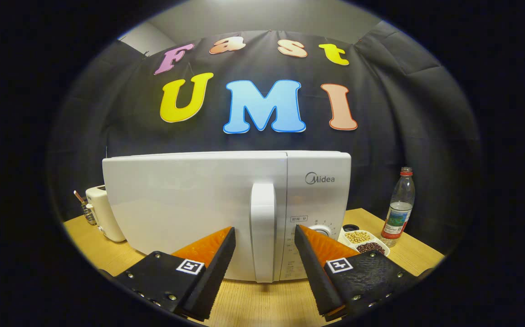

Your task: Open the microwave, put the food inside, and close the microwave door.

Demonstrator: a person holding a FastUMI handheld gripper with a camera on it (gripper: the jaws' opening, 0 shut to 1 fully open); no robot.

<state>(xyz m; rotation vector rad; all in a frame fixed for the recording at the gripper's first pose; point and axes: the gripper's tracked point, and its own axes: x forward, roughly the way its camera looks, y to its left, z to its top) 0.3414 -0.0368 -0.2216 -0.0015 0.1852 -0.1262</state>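
White and glossy, the microwave [208, 200] stands square on the pale wooden table [262, 304], its door shut flush against the body; the tall vertical handle [262, 231] runs down the door's right edge, next to the control panel with its round dial [322, 230]. The gripper [265, 245] hovers low in front of it, its jaws spread wide and holding nothing; the handle sits right in the gap between the two fingers, a little beyond their tips, and neither finger appears to touch it, though from here the gap between tips and door is hard to judge.

To the right of the microwave, past the right finger, a small white divided dish [363, 240] rests on the table; one compartment holds pale yellow beans, another dark reddish-brown ones, and a third at the back holds something dark I cannot make out. Just beside the dish stands a clear plastic water bottle [398, 206] with a red cap, upright. On the far side, to the left of the microwave and close to its corner, sits a cream-coloured toaster [103, 213]; some small metal-looking object leans against its left side, too small to tell what it is. Black cloth hangs behind everything as the booth wall.
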